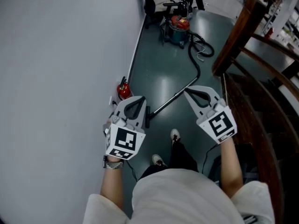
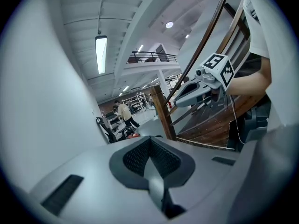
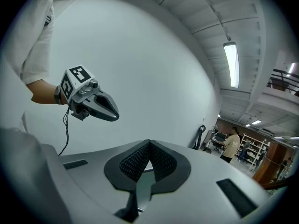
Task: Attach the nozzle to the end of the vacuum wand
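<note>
Both grippers are held up in front of the body, well above the floor (image 1: 159, 73), so I judge neither is working on anything. The left gripper (image 1: 138, 99), lower left of the head view, has its fingers pressed together on nothing, and the right gripper (image 1: 188, 90), right of centre, is the same. Below them the vacuum wand (image 1: 175, 97), a thin silvery tube, slants across the floor. Its dark hose (image 1: 190, 55) curls up to the red vacuum (image 1: 180, 28). The nozzle (image 1: 147, 117), a short dark bar, sits at the wand's lower end; whether it is locked on I cannot tell.
</note>
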Available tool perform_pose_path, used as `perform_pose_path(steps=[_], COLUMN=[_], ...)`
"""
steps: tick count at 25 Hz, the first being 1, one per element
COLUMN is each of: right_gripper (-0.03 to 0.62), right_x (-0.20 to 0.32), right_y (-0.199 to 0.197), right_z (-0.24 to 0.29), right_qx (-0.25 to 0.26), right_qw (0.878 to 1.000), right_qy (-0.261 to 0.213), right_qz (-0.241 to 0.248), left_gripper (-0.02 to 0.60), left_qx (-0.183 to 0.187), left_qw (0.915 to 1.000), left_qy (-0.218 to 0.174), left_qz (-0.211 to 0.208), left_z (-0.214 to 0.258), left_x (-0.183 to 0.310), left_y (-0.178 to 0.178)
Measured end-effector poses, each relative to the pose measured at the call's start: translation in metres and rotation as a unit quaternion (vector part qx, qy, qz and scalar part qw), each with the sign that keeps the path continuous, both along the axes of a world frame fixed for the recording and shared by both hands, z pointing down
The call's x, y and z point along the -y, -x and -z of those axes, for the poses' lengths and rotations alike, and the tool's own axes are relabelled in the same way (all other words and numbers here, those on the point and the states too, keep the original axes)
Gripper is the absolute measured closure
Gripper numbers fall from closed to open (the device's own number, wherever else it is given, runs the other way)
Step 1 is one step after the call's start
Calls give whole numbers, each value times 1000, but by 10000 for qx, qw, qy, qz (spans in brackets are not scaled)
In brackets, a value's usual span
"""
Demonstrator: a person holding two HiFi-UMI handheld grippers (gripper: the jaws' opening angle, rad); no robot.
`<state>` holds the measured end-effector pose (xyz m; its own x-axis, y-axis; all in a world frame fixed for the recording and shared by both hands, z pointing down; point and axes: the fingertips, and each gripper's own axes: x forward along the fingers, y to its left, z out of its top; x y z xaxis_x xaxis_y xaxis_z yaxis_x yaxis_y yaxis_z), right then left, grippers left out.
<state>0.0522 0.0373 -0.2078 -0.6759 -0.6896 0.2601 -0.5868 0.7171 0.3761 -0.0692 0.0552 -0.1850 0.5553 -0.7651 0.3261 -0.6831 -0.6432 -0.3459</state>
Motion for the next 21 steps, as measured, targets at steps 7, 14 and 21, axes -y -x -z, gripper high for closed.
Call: perform_pose_path(steps=[7,14,21], right_gripper=[566,566,566], right_x=[-7,-12,-10], right_y=[6,13,14], right_z=[4,8,6], right_qx=[3,14,-50], right_qw=[10000,10000,9999], right_qy=[-41,-70,-69], right_qz=[-28,-57,-96], left_gripper=[580,580,580], left_qx=[-10,8,-17], left_qw=[10000,10000,10000], left_qy=[-46,-59,-42], left_qz=[-18,-41,-53], left_z=[2,2,4], left_x=[-8,-13,-9], left_y=[4,11,12])
